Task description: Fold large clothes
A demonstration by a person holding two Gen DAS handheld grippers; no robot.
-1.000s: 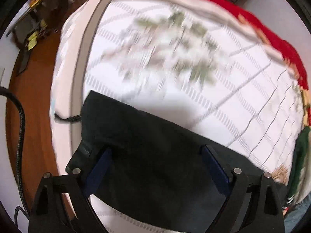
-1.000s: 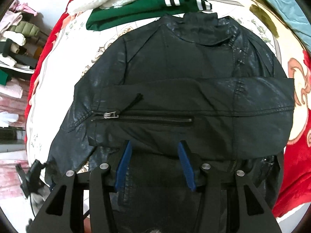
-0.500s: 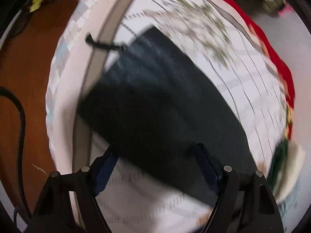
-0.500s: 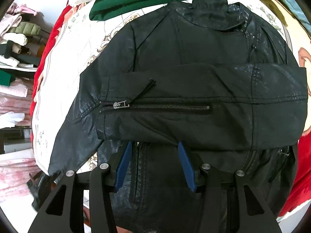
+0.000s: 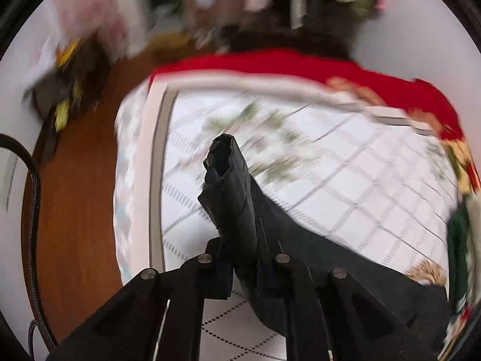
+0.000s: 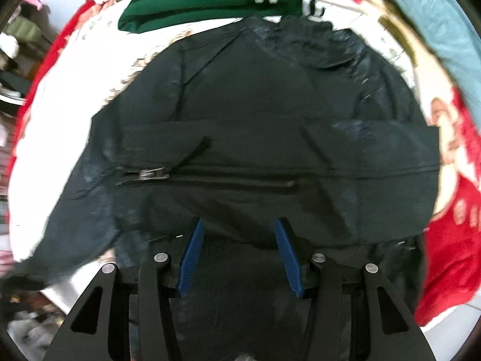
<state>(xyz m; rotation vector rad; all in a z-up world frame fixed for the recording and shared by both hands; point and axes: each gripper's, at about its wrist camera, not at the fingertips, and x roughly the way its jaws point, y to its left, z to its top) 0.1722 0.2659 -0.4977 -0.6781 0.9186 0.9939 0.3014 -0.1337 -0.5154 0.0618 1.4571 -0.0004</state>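
Note:
A black leather jacket [image 6: 255, 126] lies flat on the bed, collar at the far side. One sleeve is folded across its front, with a zipper [image 6: 156, 174] on it. My right gripper [image 6: 239, 255] is open, low over the jacket's near hem, holding nothing. In the left wrist view my left gripper [image 5: 243, 270] is shut on the cuff end of the jacket's other sleeve [image 5: 231, 192]. The cuff sticks up past the fingers, lifted above the bedspread, and the rest of the sleeve trails down to the right.
The bed has a white quilted spread [image 5: 345, 180] over a red blanket [image 5: 285, 66]. A folded green garment [image 6: 210, 9] and a white one lie beyond the collar. Wooden floor [image 5: 75, 195] and a black cable [image 5: 33, 186] lie left of the bed.
My left gripper was open over the flat sleeve end. It has shut on the cuff and lifted it off the bed. My right gripper stays open over the hem.

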